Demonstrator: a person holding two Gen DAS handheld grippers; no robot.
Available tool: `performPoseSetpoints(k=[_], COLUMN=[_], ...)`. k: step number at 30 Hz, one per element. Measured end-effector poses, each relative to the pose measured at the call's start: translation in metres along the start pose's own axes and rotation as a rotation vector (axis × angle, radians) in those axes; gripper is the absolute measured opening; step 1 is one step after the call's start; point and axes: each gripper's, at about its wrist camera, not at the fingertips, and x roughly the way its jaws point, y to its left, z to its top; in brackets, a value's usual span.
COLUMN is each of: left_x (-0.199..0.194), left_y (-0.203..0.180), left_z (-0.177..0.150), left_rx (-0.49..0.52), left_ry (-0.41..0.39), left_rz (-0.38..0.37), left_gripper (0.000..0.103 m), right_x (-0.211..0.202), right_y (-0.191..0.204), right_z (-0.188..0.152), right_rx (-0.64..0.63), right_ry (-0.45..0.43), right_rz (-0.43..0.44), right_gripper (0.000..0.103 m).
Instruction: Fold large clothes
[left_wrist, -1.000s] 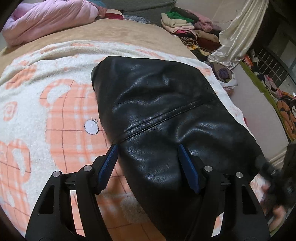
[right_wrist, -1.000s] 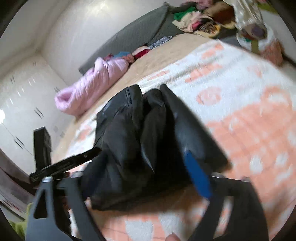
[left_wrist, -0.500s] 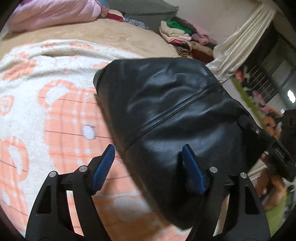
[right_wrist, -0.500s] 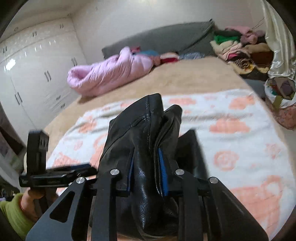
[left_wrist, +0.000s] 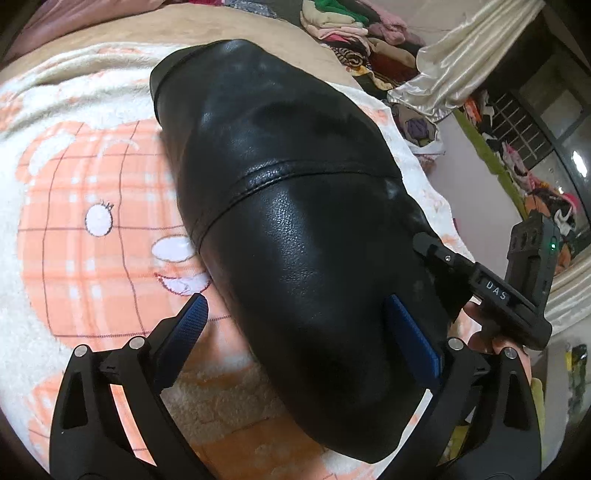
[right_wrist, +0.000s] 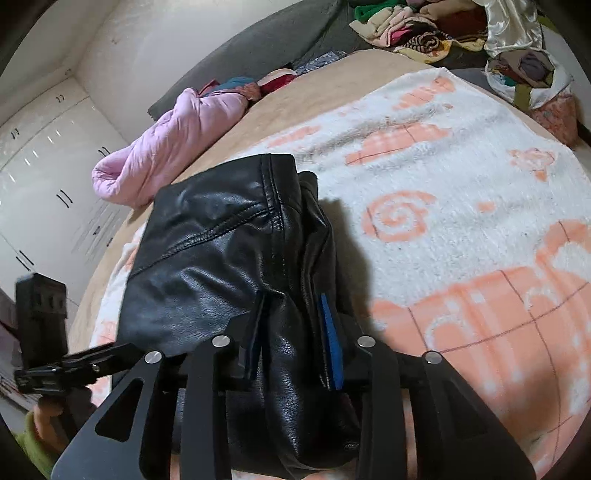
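Note:
A black leather jacket (left_wrist: 288, 206) lies folded into a thick bundle on the white and orange blanket (left_wrist: 85, 206). My left gripper (left_wrist: 295, 321) is open, its blue pads wide apart, one beside the jacket's near end and one over it. My right gripper (right_wrist: 295, 332) is shut on the jacket's (right_wrist: 221, 266) thick near edge, with leather bunched between its blue pads. The right gripper also shows at the jacket's right side in the left wrist view (left_wrist: 491, 288). The left gripper's body shows at the far left of the right wrist view (right_wrist: 40, 332).
A pink quilt (right_wrist: 170, 147) lies at the far side of the bed. A heap of clothes (left_wrist: 354, 33) sits at the far right by a pale curtain (left_wrist: 454, 62). White wardrobes (right_wrist: 44, 177) stand to the left. A bag of clothes (right_wrist: 532, 74) stands off the bed's right edge.
My right gripper closed on the jacket's edge and now holds it lower against the blanket. My left gripper stayed open and moved closer over the jacket's near end.

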Motion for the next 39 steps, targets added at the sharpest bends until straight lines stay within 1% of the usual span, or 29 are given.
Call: performPoseSetpoints(k=[1, 3, 6, 11, 14, 16, 18, 20, 21, 23, 26, 29, 33, 37, 39], left_x=[0.0, 0.0, 0.0, -0.001, -0.001, -0.001, -0.001, -0.001, -0.002, -0.006, -0.014, -0.021, -0.029, -0.032, -0.03], left_y=[-0.002, -0.005, -0.004, -0.004, -0.006, -0.007, -0.008, -0.008, -0.007, -0.004, 0.002, 0.009, 0.015, 0.016, 0.016], left_z=[0.001, 0.002, 0.004, 0.005, 0.003, 0.003, 0.003, 0.003, 0.003, 0.002, -0.003, -0.007, -0.013, -0.023, -0.031], left_rx=[0.005, 0.017, 0.02, 0.025, 0.026, 0.028, 0.026, 0.025, 0.022, 0.007, -0.013, -0.042, -0.044, -0.059, -0.074], left_ry=[0.0, 0.001, -0.001, -0.004, -0.006, -0.006, -0.006, -0.008, -0.008, -0.013, -0.024, -0.026, -0.025, 0.004, 0.025], left_rz=[0.007, 0.012, 0.011, 0.011, 0.012, 0.013, 0.011, 0.01, 0.008, -0.007, -0.031, -0.06, -0.063, -0.095, -0.12], left_gripper=[0.091, 0.091, 0.091, 0.091, 0.091, 0.091, 0.091, 0.091, 0.091, 0.091, 0.091, 0.091, 0.092, 0.093, 0.093], right_x=[0.0, -0.005, -0.015, -0.028, -0.035, -0.041, -0.046, -0.05, -0.052, -0.054, -0.059, -0.064, -0.072, -0.078, -0.08], right_y=[0.001, 0.003, 0.012, 0.019, 0.018, 0.018, 0.02, 0.023, 0.024, 0.025, 0.023, 0.02, 0.019, 0.018, 0.015], right_z=[-0.001, -0.001, -0.002, -0.006, -0.008, -0.008, -0.008, -0.008, -0.009, -0.01, -0.013, -0.017, -0.02, -0.026, -0.031], right_rx=[-0.001, -0.004, -0.037, -0.072, -0.066, -0.061, -0.061, -0.063, -0.062, -0.053, -0.04, -0.021, -0.008, -0.002, 0.005], right_ry=[0.0, -0.007, -0.031, -0.057, -0.066, -0.073, -0.082, -0.083, -0.082, -0.075, -0.079, -0.091, -0.099, -0.095, -0.091], right_rz=[-0.005, -0.008, -0.039, -0.054, -0.053, -0.039, -0.04, -0.041, -0.039, -0.035, -0.01, -0.001, 0.003, 0.012, 0.01], right_gripper=[0.031, 0.037, 0.042, 0.043, 0.048, 0.053, 0.061, 0.067, 0.071, 0.077, 0.079, 0.079, 0.079, 0.081, 0.086])
